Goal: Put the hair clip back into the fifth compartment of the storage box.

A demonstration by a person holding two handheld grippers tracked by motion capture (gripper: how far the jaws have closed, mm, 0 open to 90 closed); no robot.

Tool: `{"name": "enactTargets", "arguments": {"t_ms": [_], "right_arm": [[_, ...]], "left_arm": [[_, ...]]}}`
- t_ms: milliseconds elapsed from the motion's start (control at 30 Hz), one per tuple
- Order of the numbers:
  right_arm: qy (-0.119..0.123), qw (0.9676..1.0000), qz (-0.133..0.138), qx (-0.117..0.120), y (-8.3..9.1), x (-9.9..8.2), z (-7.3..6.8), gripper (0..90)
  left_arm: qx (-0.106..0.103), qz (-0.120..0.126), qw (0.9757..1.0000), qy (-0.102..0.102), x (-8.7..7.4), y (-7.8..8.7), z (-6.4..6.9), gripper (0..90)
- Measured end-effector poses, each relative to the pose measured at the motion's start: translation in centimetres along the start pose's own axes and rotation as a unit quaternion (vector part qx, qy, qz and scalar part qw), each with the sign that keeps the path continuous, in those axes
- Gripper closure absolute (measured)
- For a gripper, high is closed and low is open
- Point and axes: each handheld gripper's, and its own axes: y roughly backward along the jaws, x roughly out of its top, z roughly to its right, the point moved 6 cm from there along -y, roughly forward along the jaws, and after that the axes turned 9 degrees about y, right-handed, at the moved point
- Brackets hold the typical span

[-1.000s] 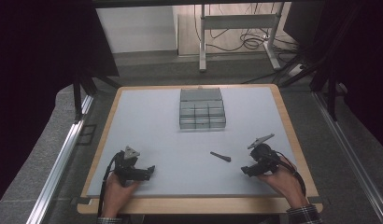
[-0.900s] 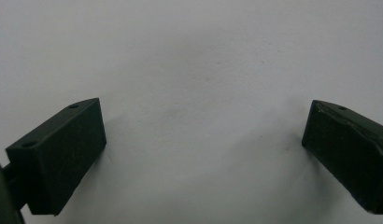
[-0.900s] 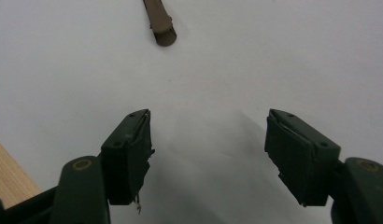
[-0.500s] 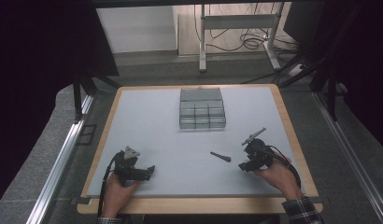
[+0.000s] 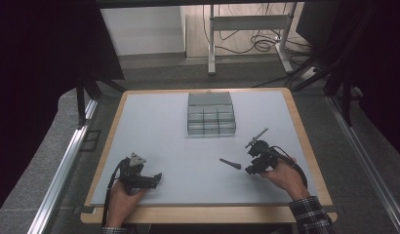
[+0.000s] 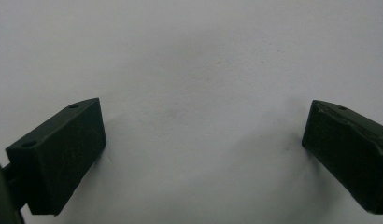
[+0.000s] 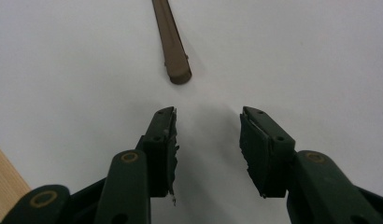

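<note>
Your right gripper point(image 7: 207, 128) had its jaws just closing but still parted, nothing between them — the dark tapered stick point(image 7: 171, 42) lay on the white table point(image 5: 164, 131) just ahead of the tips, untouched and slightly off to one side.

We see a pale grey-white table top point(image 5: 178, 146) framed by a light wooden rim point(image 5: 298, 122), a grey compartment box point(image 5: 210, 113), a dark brown stick point(image 7: 171, 39), black left gripper point(image 5: 147, 179) and right gripper point(image 5: 251, 165), and a dark plaid sleeve point(image 5: 310, 217) with pale lines
</note>
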Motion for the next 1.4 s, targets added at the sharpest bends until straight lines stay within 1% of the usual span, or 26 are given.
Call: {"name": "enactTargets", "arguments": {"t_ms": [200, 367, 500, 667, 867, 1067, 1167, 1267, 1400], "right_arm": [[0.016, 0.9998, -0.012, 0.002, -0.2, 1.2, -0.1, 55.8], [0.028, 0.9993, -0.023, 0.011, -0.7, 1.9, -0.2, 57.2], [0.032, 0.9989, -0.029, 0.017, -1.0, 2.4, -0.3, 58.8], [0.043, 0.9981, -0.039, 0.02, -1.4, 3.1, -0.5, 61.6], [0.05, 0.9972, -0.05, 0.022, -1.9, 3.8, -0.6, 64.7], [0.062, 0.9959, -0.063, 0.018, -2.5, 4.3, -0.7, 67.2], [0.068, 0.9954, -0.067, 0.014, -2.5, 4.4, -0.7, 69.5], [0.077, 0.9944, -0.072, 0.011, -2.6, 4.5, -0.8, 74.8], [0.08, 0.9936, -0.079, 0.008, -2.5, 4.5, -1.0, 76.0]], "left_arm": [[0.0, 0.0, 1.0, 0.0, 0.0, 0.0, 0.0, 0.1], [0.0, 0.0, 1.0, 0.0, 0.0, 0.0, 0.0, 0.1], [0.0, 0.0, 1.0, 0.0, 0.0, 0.0, 0.0, 0.1], [0.0, 0.0, 1.0, 0.0, 0.0, 0.0, 0.0, 0.1], [0.0, 0.0, 1.0, 0.0, 0.0, 0.0, 0.0, 0.0], [0.0, 0.0, 1.0, 0.0, 0.0, 0.0, 0.0, 0.1], [0.0, 0.0, 1.0, 0.0, 0.0, 0.0, 0.0, 0.1], [0.0, 0.0, 1.0, 0.0, 0.0, 0.0, 0.0, 0.1], [0.0, 0.0, 1.0, 0.0, 0.0, 0.0, 0.0, 0.0]]}}
